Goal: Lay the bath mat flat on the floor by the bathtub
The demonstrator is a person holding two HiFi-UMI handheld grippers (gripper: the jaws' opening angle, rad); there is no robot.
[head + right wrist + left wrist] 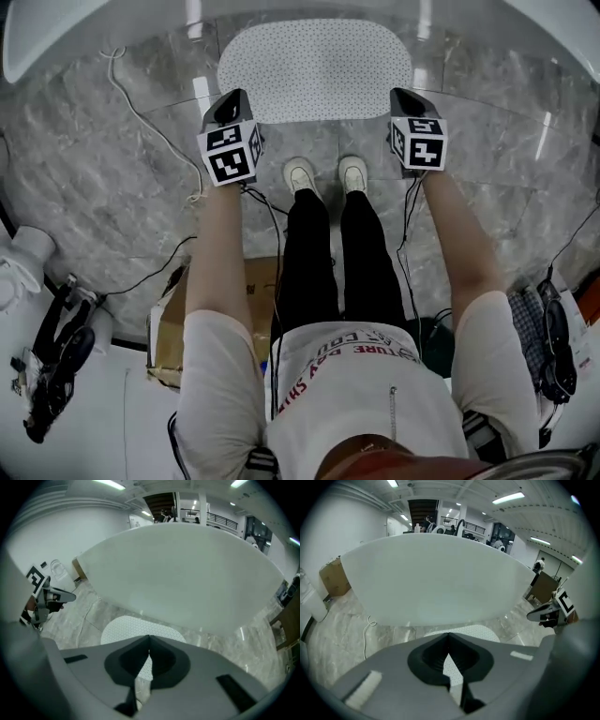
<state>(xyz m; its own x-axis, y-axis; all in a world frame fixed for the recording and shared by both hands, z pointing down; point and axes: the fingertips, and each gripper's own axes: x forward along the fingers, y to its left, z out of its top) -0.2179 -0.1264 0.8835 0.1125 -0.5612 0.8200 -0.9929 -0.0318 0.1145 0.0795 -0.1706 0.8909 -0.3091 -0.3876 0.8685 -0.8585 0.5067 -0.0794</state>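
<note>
Bath mat [315, 70] lies flat on floor [112, 178] beside bathtub [56, 28]; task appears complete. Left gripper [228, 111] and right gripper [409, 103], nearer the person than the mat, are closed and empty.

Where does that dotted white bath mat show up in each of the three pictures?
Head view: the bath mat is at top centre, flat on the floor, ahead of the person's shoes.
Left gripper view: the bath mat is low, slightly right of centre.
Right gripper view: the bath mat is low, left of centre.
Shared landmark: the white bathtub, just beyond the mat in every view.
</note>
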